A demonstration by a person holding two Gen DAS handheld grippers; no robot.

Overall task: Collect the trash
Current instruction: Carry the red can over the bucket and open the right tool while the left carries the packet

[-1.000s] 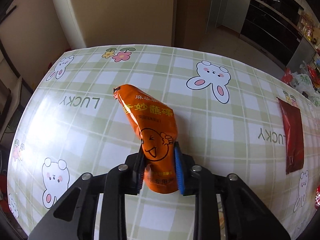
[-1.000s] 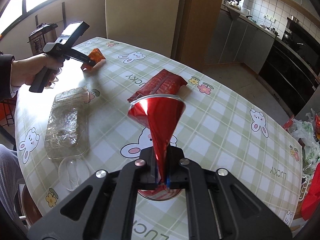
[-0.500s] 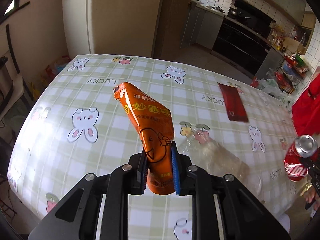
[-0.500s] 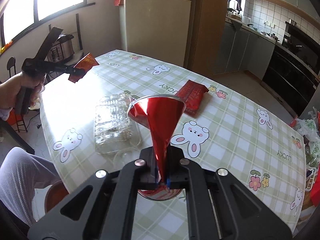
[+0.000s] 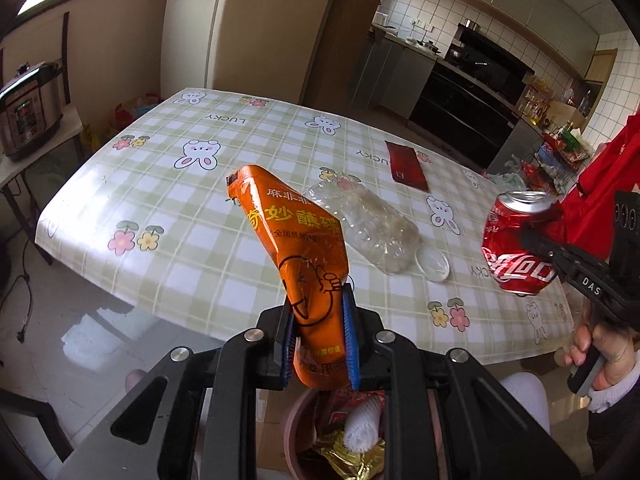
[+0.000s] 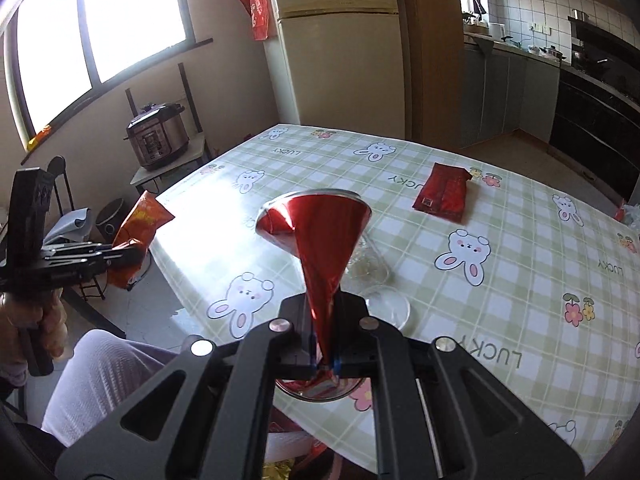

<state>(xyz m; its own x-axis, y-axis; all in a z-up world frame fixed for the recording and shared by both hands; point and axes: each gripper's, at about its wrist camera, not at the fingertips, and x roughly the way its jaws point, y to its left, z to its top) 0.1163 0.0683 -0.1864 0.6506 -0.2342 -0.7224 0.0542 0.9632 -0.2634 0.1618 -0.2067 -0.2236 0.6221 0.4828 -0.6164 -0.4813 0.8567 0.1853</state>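
Where the left gripper point(image 5: 318, 344) closes its blue-padded fingers point(image 5: 348, 340) on the lower part of an orange snack pouch point(image 5: 298, 248), the glossy, creased foil stands up and leans to the left, its printed face toward the camera. Directly below the fingers sits a round brown bin point(image 5: 294, 432) holding crumpled gold foil and other wrappers. The right gripper point(image 6: 322, 356) is clamped fully on a crushed red soda can point(image 6: 320, 240) — its thin metal wall pinched flat between the fingers and flaring up to the round silver rim; in the left wrist view the same can point(image 5: 516, 248) shows white lettering on its dented side. On the worktop point(image 5: 192, 208), covered by a smooth green-checked cloth printed with rabbits and flowers, lie a crumpled clear plastic container point(image 5: 368, 224) with a round clear lid point(image 5: 432, 265) just beside it, and a flat dark red packet point(image 5: 408, 166) farther back, well apart from both. A bare hand point(image 5: 600, 356) grips the right tool's handle.
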